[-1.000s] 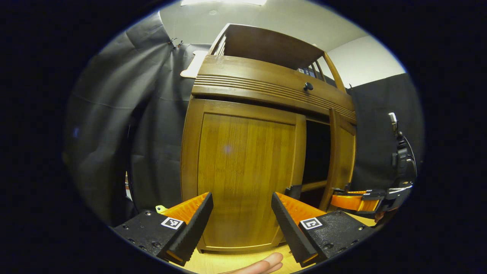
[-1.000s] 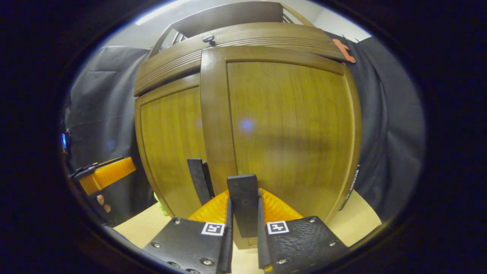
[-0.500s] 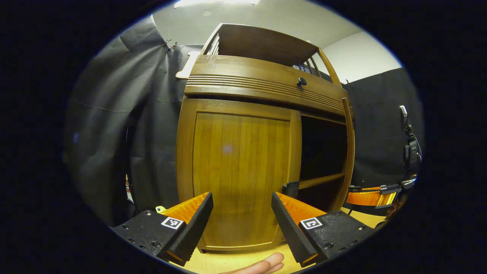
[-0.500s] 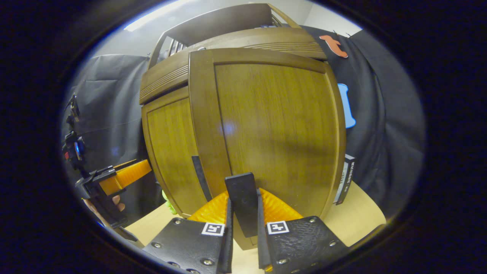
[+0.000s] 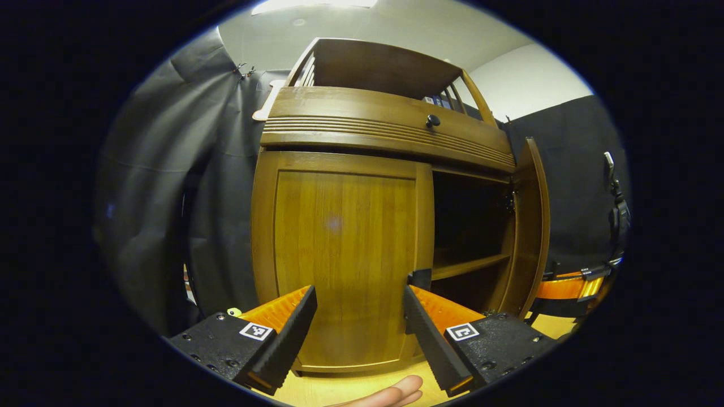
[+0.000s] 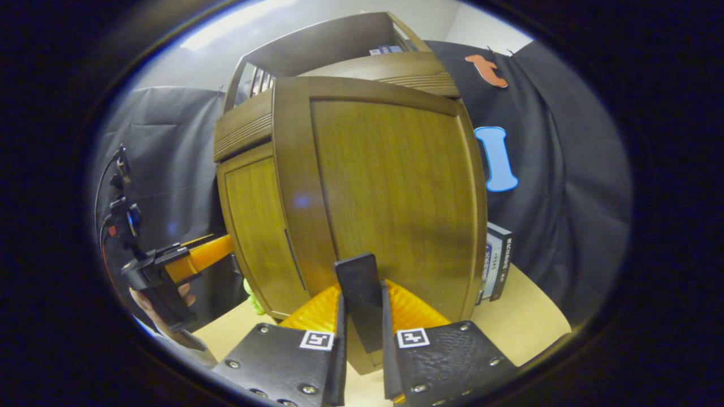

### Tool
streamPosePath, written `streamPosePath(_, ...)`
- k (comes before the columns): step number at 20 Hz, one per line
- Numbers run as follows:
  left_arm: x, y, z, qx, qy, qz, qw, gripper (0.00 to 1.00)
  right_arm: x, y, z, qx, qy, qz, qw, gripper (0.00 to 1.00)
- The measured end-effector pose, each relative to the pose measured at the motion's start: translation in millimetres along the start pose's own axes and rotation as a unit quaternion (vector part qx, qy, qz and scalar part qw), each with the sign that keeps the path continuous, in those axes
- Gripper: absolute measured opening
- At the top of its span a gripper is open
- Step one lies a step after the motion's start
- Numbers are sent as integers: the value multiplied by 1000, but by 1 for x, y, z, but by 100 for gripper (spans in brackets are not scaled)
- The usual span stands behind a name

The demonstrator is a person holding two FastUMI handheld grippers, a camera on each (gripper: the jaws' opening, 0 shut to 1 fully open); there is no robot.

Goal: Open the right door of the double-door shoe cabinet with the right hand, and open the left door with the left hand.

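The wooden shoe cabinet (image 5: 384, 130) stands close in front. Its left door (image 5: 345, 254) is closed, with a black handle (image 5: 419, 278) just beyond my left gripper's right finger. My left gripper (image 5: 359, 316) is open and holds nothing. The right door (image 5: 531, 226) is swung wide, showing a dark inside with a shelf (image 5: 469, 263). In the right gripper view, my right gripper (image 6: 362, 328) is shut on the right door's black handle (image 6: 359, 288), facing the door panel (image 6: 396, 192). The left gripper (image 6: 186, 263), held by a hand, shows at the left there.
A drawer knob (image 5: 432, 120) sits above the doors. A flat box (image 6: 495, 263) stands upright at the cabinet's right side on the light wooden tabletop (image 6: 526, 316). A small yellow-green thing (image 6: 251, 288) lies at the cabinet's left foot. Black cloth hangs on both sides.
The right door has swung further open, pulled by my right gripper on its handle, so more of the inside shows. My left gripper has stayed open before the closed left door.
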State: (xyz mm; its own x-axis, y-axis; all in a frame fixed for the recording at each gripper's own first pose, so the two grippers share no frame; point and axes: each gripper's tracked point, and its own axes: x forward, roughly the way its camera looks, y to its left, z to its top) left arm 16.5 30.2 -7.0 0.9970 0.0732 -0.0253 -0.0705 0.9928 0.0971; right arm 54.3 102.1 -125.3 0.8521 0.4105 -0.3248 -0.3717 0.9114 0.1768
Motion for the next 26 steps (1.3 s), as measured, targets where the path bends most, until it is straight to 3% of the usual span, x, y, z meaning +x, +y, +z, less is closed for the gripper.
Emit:
streamPosePath(1,0,-2,0,1,1,-1,1000,92,-5,-3,0,-3,-3,-2,1000,22)
streamPosePath(2,0,-4,-1,3,1,-3,1000,96,-11,-6,-1,-3,-3,-5,1000,26)
streamPosePath(8,-1,-12,-1,7,-1,-12,1000,92,-30,-20,-1,-7,-6,-24,1000,26)
streamPosePath(9,-1,-12,-1,7,-2,-12,1000,96,-34,-22,-1,-12,-7,-29,999,30)
streamPosePath(10,-1,-11,0,7,-3,-12,1000,92,-37,-25,-1,-15,-7,-32,999,25)
streamPosePath(13,0,-10,0,6,-3,-11,1000,96,-42,-30,0,-15,-9,-40,999,25)
streamPosePath(15,0,-10,-1,7,-1,-11,1000,92,-47,-35,2,-20,-8,-48,999,25)
streamPosePath(21,1,-12,-3,7,1,-12,1000,96,-62,-52,4,-50,-19,-79,995,25)
streamPosePath(24,2,-13,-5,8,4,-11,1000,92,-70,-59,9,-90,-33,-98,991,25)
streamPosePath(25,2,-14,-5,9,3,-11,1000,96,-73,-62,10,-96,-32,-102,990,26)
streamPosePath(26,2,-16,-5,10,4,-11,1000,92,-74,-63,10,-96,-31,-105,989,22)
